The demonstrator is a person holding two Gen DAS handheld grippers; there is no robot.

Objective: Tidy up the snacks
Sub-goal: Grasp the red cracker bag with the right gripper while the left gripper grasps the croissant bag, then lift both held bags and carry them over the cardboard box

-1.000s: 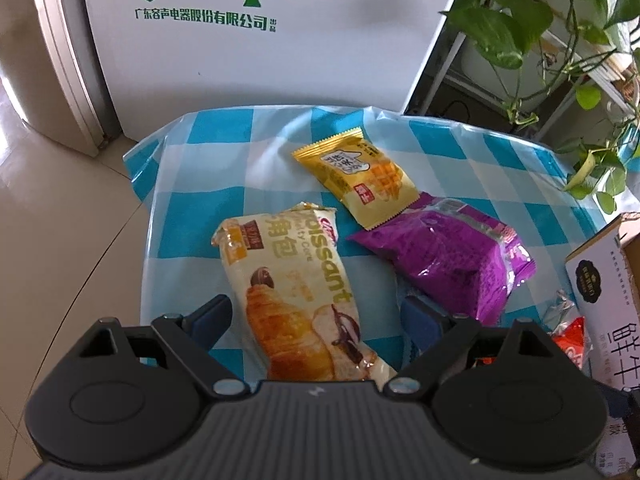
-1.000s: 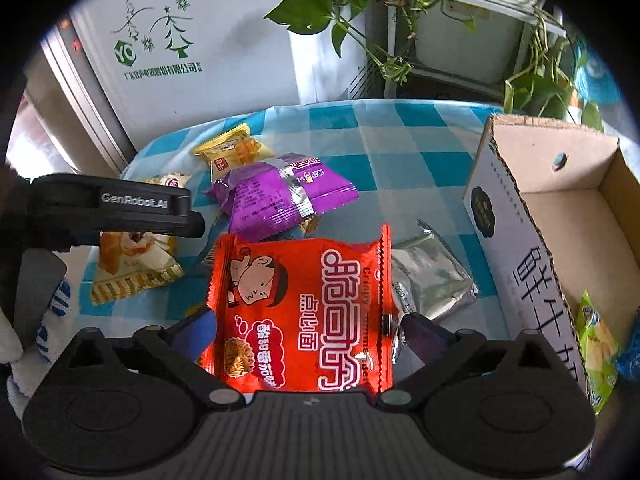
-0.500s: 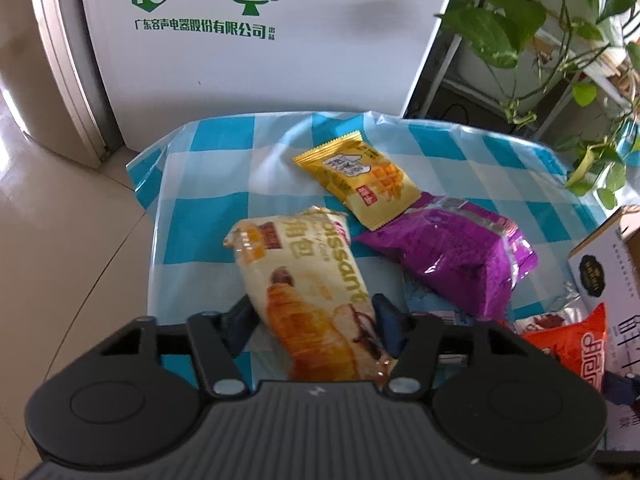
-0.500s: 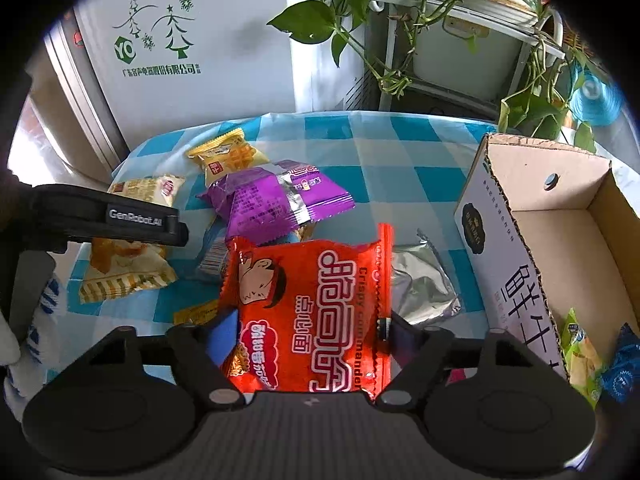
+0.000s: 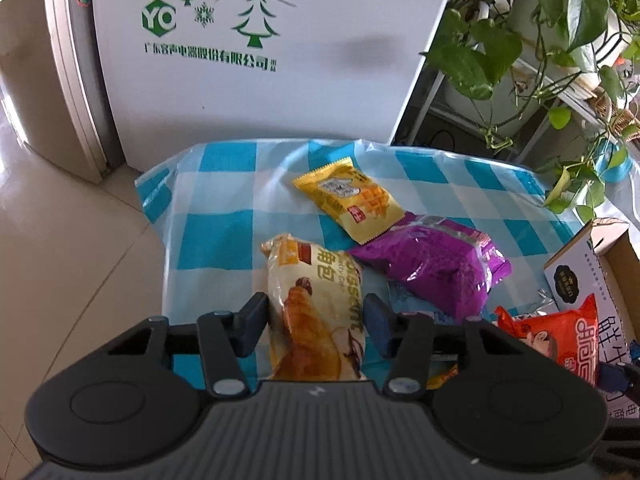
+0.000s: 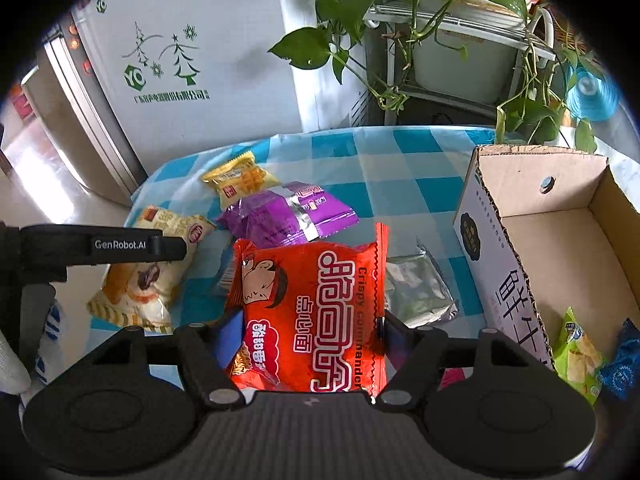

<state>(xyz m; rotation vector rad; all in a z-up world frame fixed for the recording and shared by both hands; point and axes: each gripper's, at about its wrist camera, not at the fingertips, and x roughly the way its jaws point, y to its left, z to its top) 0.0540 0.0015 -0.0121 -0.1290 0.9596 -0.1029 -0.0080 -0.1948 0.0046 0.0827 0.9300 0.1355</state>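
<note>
Left gripper pinched croissant pack near table edge; right gripper, just closing, pinched red noodle pack, lower end hidden.

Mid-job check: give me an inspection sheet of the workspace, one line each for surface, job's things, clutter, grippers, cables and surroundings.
Surface: blue-and-white checked tablecloth, mostly bare at the far side.
Job's things: croissant pack, orange noodle pack, yellow pack, purple pack and silver pack; cardboard box already holds a green pack and a blue pack.
Clutter: nothing seen.
Grippers: left gripper shut on the croissant pack; right gripper, jaws just closing, pads against the orange noodle pack.
Cables: nothing seen.
Surroundings: white appliance behind the table, potted vines on a rack.
</note>
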